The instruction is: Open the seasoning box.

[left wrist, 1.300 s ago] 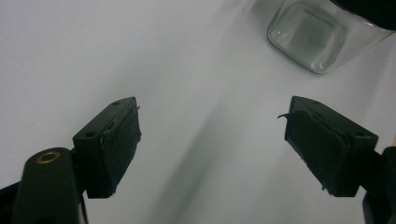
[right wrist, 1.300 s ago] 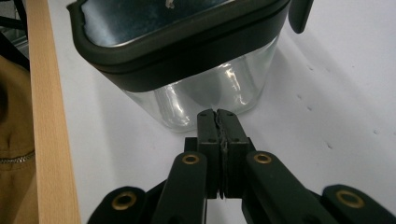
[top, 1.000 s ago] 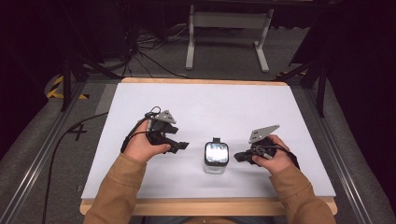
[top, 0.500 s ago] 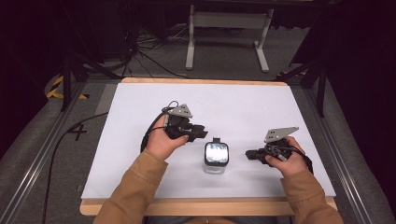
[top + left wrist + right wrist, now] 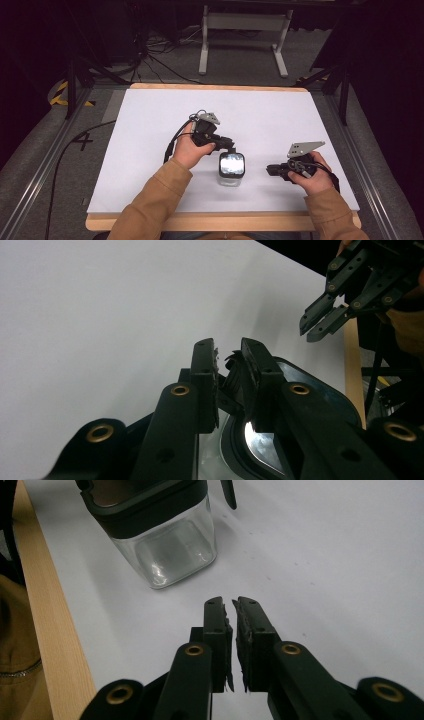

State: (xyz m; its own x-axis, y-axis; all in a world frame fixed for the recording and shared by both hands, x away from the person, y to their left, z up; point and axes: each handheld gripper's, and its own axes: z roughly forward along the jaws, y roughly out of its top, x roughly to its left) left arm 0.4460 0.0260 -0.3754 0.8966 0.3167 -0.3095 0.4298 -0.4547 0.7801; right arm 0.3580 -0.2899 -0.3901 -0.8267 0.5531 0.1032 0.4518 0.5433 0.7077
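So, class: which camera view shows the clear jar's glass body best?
The right gripper view: the jar shows its clear wall and black collar side-on. The high view shows its lid from above; the left gripper view catches just the rim behind jaws.

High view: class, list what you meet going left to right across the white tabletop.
Left hand → left gripper → clear container with a black lid → right gripper → right hand.

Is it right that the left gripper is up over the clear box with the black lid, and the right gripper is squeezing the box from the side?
Not quite. The left gripper is indeed over the clear box with the black lid. But the right gripper isn't squeezing it: the high view shows bare table between them, and the right gripper view shows its jaws nearly closed on nothing, short of the box.
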